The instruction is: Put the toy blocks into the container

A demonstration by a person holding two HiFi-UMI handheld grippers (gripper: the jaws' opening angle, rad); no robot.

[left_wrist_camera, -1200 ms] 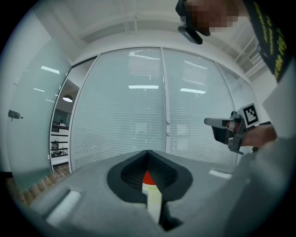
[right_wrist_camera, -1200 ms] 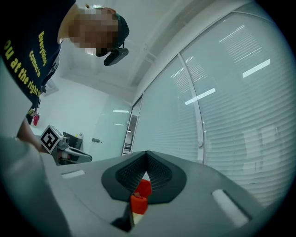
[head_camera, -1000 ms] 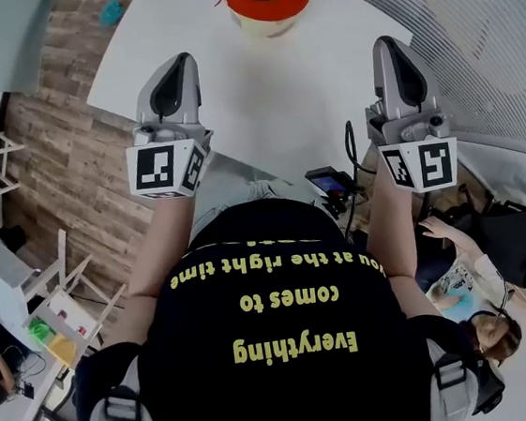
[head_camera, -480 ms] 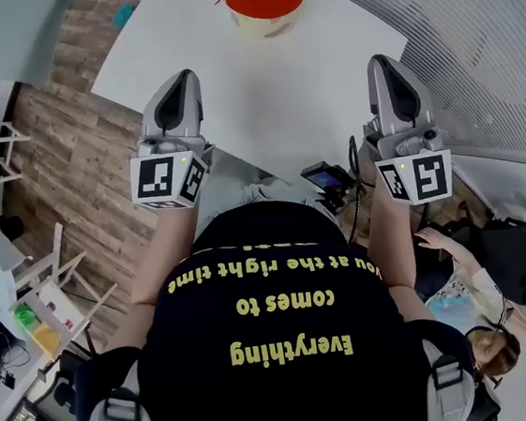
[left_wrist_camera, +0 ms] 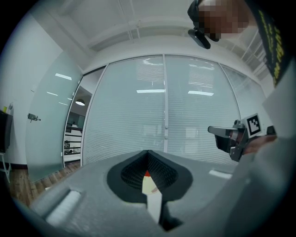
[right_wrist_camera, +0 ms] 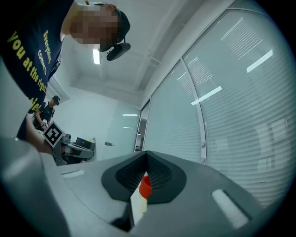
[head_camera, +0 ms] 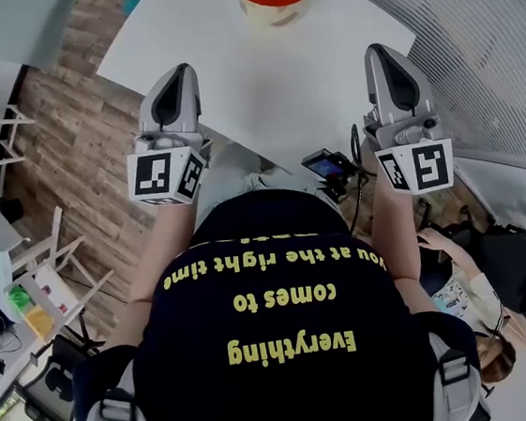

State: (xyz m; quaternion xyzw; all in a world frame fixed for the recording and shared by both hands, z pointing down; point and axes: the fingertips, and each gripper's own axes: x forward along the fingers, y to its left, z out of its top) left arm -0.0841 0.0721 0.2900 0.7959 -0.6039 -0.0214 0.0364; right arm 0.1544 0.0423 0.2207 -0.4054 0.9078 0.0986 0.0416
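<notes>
White table (head_camera: pixel 306 87) bears container (head_camera: pixel 266 10) ahead of left gripper (head_camera: pixel 179 73), right gripper (head_camera: pixel 381 52), both closed.

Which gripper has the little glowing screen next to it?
The right gripper: in the head view the small screen shows close beside it, well away from the left gripper.

Right gripper (right_wrist_camera: pixel 147 159): grey jaws pressed together, tips meeting. A thin slit between them shows a sliver of red-rimmed cream container (right_wrist_camera: pixel 145 186). Left gripper (right_wrist_camera: pixel 74 149) at far left. Glass wall (right_wrist_camera: pixel 231 115) with blinds at right.
</notes>
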